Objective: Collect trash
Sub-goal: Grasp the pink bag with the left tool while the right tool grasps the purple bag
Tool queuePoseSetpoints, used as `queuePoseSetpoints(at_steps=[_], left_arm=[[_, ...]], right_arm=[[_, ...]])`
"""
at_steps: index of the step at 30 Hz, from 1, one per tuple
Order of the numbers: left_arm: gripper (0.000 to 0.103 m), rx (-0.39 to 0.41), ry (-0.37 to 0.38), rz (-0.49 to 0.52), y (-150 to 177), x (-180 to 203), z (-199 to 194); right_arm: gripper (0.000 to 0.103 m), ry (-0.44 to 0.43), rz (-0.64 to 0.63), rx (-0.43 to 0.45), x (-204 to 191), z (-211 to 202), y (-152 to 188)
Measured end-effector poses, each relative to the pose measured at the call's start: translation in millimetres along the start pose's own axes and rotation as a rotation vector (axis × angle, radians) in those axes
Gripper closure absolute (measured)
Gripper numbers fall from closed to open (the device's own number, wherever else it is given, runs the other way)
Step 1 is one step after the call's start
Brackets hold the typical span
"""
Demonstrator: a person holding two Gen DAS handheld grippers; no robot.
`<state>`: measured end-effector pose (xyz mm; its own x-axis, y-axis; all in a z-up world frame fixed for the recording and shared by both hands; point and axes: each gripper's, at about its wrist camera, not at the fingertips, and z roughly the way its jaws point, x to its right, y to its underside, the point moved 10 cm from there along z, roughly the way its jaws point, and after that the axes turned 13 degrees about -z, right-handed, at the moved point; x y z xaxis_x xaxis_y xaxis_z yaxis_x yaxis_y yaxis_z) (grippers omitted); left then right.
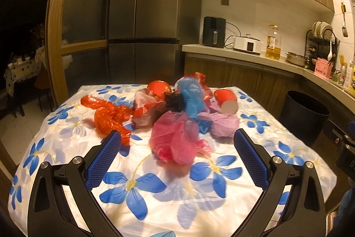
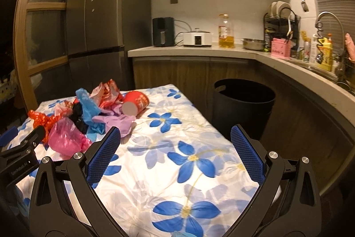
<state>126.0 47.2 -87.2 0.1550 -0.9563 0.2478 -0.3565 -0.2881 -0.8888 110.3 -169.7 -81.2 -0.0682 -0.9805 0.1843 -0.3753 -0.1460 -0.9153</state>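
trash | crumpled bright plastic bags, red cups | both hand-held grippers gape empty

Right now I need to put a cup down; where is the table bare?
The near half of the flowered tablecloth is bare, from the pink bag across to the edge beside the black bin. The far left is crowded: bags and a red cup piled together.
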Motion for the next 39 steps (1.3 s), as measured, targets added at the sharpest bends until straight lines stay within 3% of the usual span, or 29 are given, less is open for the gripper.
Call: queuePoseSetpoints(at_steps=[13, 17, 21, 26, 28, 36, 39], left_arm=[[0.013, -0.039, 0.014, 0.001, 9.7, -0.7, 57.9], [0.043, -0.123, 0.007, 0.028, 23.4, 5.8, 81.0], [0.062, -0.191, 0.007, 0.015, 35.3, 1.7, 94.2], [0.087, -0.212, 0.046, -0.008, 38.1, 1.6, 95.5], [0.092, -0.199, 0.050, -0.011, 36.5, 1.7, 91.9], [0.094, -0.071, 0.091, -0.047, 7.5, -0.1, 58.6], [0.094, -0.063, 0.079, -0.055, 2.7, -3.8, 61.6]], right_arm=[[0.009, -0.098, 0.010, -0.011, -25.6, 56.3, 7.8], [0.009, -0.113, 0.012, -0.010, -31.8, 73.0, 6.3], [0.013, -0.144, 0.023, -0.013, -42.2, 87.9, 5.8], [0.029, -0.180, 0.016, -0.037, -61.2, 105.2, 7.2], [0.035, -0.202, 0.014, -0.052, -69.3, 114.1, 8.8], [0.036, -0.285, 0.048, -0.102, -95.3, 149.3, 9.1], [0.034, -0.312, 0.069, -0.137, -103.3, 164.0, 11.6]])
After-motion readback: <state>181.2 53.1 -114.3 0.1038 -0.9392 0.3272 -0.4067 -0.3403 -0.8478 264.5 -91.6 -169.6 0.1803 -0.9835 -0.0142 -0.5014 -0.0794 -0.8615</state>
